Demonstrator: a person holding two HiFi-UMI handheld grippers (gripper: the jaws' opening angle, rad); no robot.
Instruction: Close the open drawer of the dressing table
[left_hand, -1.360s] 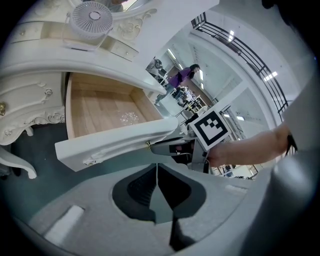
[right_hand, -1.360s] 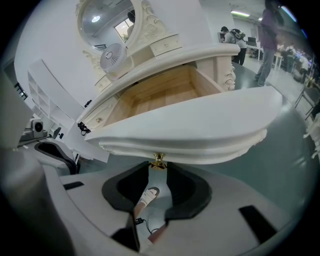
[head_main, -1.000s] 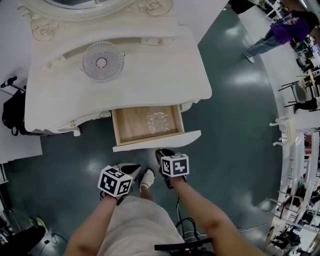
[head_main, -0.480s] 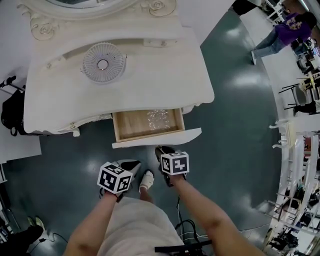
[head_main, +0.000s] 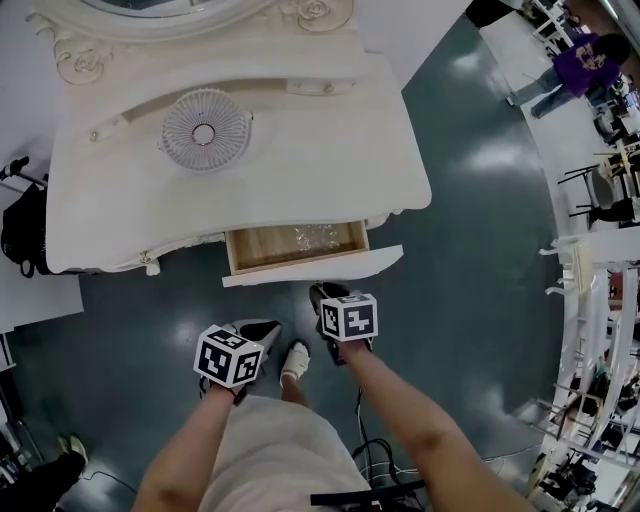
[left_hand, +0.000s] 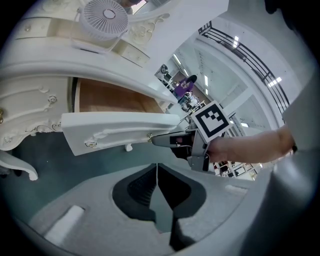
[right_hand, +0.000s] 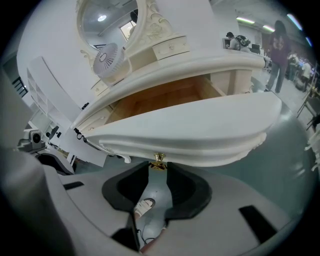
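Note:
The white dressing table (head_main: 310, 160) has one wooden drawer (head_main: 270, 248) standing partly out, its white front (head_main: 312, 268) toward me. My right gripper (head_main: 322, 291) is at the middle of that front. In the right gripper view the small gold knob (right_hand: 158, 160) sits between its jaw tips, and the right gripper (right_hand: 158, 167) is shut on it. In the left gripper view the right gripper's fingers (left_hand: 165, 140) meet the drawer front (left_hand: 117, 131). My left gripper (head_main: 265, 330) hangs lower left, apart from the drawer; the left gripper (left_hand: 157, 167) is shut and holds nothing.
A round white fan (head_main: 204, 130) stands on the tabletop. Something clear and glassy (head_main: 315, 236) lies in the drawer. My feet (head_main: 294, 360) stand on the dark green floor below it. A black bag (head_main: 20, 225) sits at the left, white racks (head_main: 600, 330) at the right, a person (head_main: 570, 60) far off.
The drawer has slid in toward the table, so less of its wooden inside shows. My right gripper has moved with the front. The left gripper shifted slightly.

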